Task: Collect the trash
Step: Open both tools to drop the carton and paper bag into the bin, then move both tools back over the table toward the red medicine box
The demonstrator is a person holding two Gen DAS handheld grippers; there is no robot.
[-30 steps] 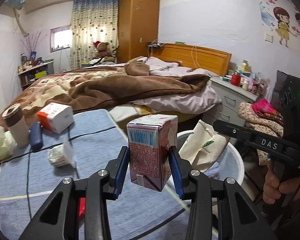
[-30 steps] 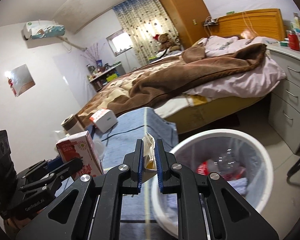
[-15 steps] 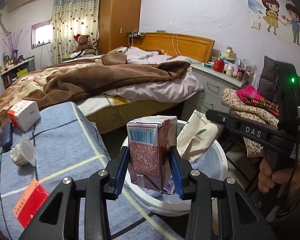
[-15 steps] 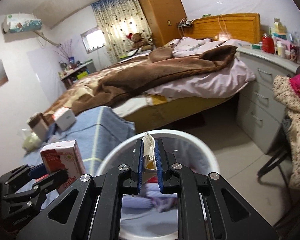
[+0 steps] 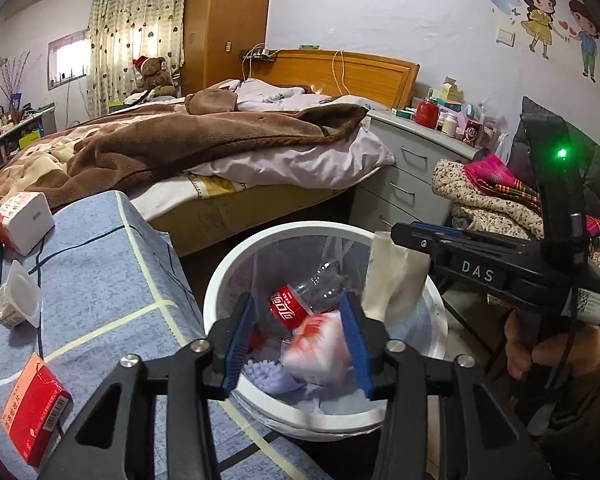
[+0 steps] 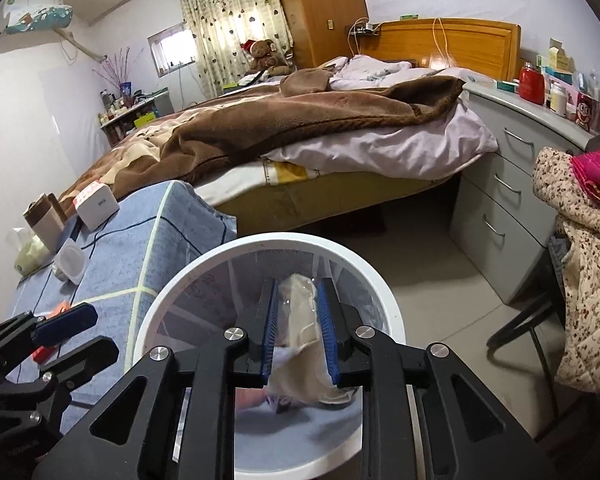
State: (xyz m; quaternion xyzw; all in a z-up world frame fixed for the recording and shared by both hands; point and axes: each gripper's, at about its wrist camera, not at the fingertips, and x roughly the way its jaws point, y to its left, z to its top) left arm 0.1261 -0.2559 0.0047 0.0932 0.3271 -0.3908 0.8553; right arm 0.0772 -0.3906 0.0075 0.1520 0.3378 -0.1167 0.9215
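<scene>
My left gripper [image 5: 298, 344] hangs over the white trash bin [image 5: 300, 229] with its jaws opening. The pink and white carton [image 5: 318, 346] is a blur below its blue pads, dropping free into the bin. My right gripper [image 6: 298, 332] is over the same bin [image 6: 260, 240], its jaws opening too. A cream wrapper [image 6: 300, 316] puffs out loosely between its pads and sags below them. In the left wrist view this wrapper [image 5: 392, 280] dangles from the right gripper [image 5: 398, 237] above the bin's right rim. A cola bottle [image 5: 294, 308] lies in the bin.
Left of the bin is a table with a blue cloth [image 5: 100, 280]. On it lie a red box [image 5: 32, 408], a white cup [image 5: 18, 300] and a white box [image 5: 24, 220]. A bed, grey drawers [image 5: 400, 176] and a clothes-laden chair [image 5: 492, 196] lie beyond.
Both grippers moved from the table's edge to above the bin. The left jaws spread and let the carton go. The right jaws parted around the wrapper, which has slipped lower.
</scene>
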